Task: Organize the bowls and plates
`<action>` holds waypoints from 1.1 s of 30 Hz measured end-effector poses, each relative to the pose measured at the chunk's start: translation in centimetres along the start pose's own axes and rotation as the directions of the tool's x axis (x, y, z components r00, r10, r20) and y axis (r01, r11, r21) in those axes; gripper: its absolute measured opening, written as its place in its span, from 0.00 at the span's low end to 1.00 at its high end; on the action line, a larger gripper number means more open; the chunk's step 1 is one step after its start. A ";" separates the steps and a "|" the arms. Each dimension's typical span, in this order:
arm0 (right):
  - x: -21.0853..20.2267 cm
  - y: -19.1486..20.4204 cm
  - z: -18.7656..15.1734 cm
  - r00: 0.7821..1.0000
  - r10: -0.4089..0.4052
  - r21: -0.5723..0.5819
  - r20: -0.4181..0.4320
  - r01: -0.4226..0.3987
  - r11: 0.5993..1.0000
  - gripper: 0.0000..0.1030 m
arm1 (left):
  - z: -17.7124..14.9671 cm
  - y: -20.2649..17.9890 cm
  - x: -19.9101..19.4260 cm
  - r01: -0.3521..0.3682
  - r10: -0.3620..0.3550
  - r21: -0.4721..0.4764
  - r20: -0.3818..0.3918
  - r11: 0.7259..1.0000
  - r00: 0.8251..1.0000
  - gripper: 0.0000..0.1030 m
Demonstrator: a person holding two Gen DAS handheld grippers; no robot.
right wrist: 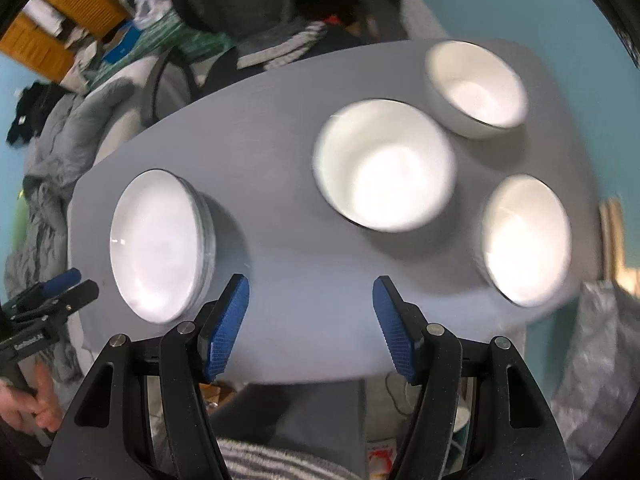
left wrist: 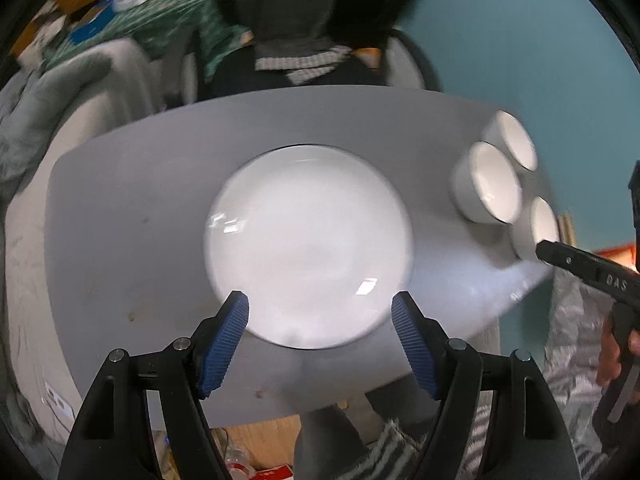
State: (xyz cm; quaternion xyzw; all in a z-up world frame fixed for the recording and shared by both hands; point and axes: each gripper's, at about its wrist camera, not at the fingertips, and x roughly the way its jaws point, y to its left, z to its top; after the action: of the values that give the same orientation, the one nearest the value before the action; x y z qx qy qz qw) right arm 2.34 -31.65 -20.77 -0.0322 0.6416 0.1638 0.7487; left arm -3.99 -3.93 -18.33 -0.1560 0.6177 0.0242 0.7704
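Note:
A stack of white plates [left wrist: 308, 248] sits in the middle of the grey table [left wrist: 132, 216]; it also shows at the left in the right wrist view [right wrist: 156, 244]. Three white bowls stand apart at the table's right end: a large one [right wrist: 384, 164], a far one [right wrist: 476, 88] and a near one [right wrist: 524, 240]. They also show at the right of the left wrist view [left wrist: 488, 182]. My left gripper [left wrist: 320, 316] is open and empty, hovering over the plates' near rim. My right gripper [right wrist: 310, 312] is open and empty above the table's near edge.
A dark chair and a person's clothing [left wrist: 308, 60] sit behind the table. Grey bedding [right wrist: 60, 132] lies to the left, a teal wall [left wrist: 520, 40] is behind, and crinkled silver material [left wrist: 576, 328] is to the right. Clutter lies on the floor below the table edge.

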 end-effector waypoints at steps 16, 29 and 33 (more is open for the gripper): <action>-6.7 -13.1 -2.2 0.994 -0.089 0.101 0.064 0.082 0.992 0.65 | 4.8 -13.6 0.3 0.054 -0.055 0.140 -0.001 0.989 0.999 0.73; -5.8 -21.5 1.0 0.994 -0.105 0.110 -0.007 0.105 0.988 0.65 | 7.5 -22.6 6.9 0.087 -0.073 0.147 -0.102 0.985 0.992 0.73; -4.4 -22.9 1.4 0.995 -0.090 0.109 -0.029 0.093 0.990 0.65 | 7.5 -24.3 9.1 0.077 -0.059 0.147 -0.123 0.986 0.991 0.73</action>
State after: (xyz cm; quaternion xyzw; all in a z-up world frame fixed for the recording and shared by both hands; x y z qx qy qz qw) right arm 9.72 -53.82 -19.98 -0.0224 0.6566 0.0934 0.7481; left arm 10.79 -26.36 -20.52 -0.1195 0.6567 -0.0583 0.7423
